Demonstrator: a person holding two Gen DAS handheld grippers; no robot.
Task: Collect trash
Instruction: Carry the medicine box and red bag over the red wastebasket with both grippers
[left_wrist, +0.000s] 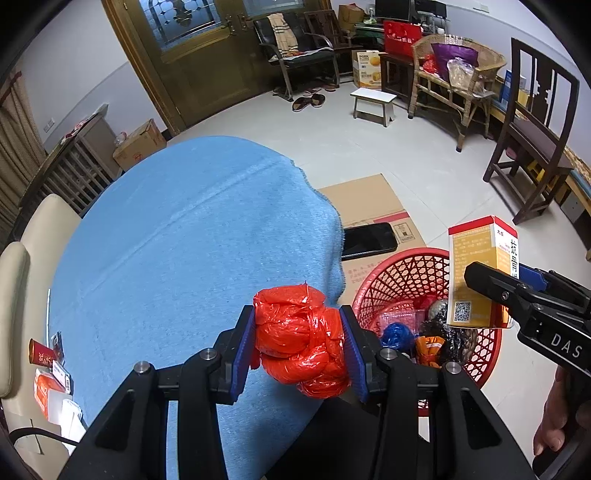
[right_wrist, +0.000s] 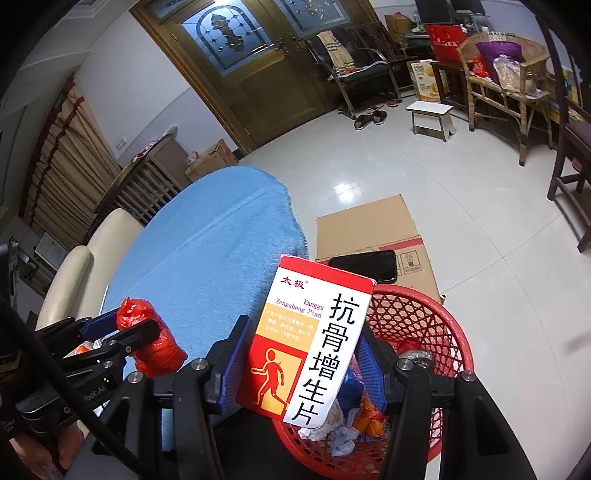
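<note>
My left gripper (left_wrist: 300, 345) is shut on a crumpled red plastic bag (left_wrist: 301, 339), held above the edge of the blue-clothed table (left_wrist: 177, 240); the bag also shows in the right wrist view (right_wrist: 155, 339). My right gripper (right_wrist: 301, 354) is shut on a red, yellow and white medicine box (right_wrist: 306, 347), held over the red mesh basket (right_wrist: 424, 317). The box also shows in the left wrist view (left_wrist: 480, 273), above the basket (left_wrist: 399, 280). The basket holds several pieces of trash: blue, orange, black and silver wads.
A flattened cardboard sheet (left_wrist: 373, 206) with a black phone (left_wrist: 369, 240) lies on the floor beyond the basket. Small packets and a red cup (left_wrist: 44, 356) sit at the table's left edge. Cream chairs (left_wrist: 37, 236) stand left; wooden and wicker chairs and a stool stand further off.
</note>
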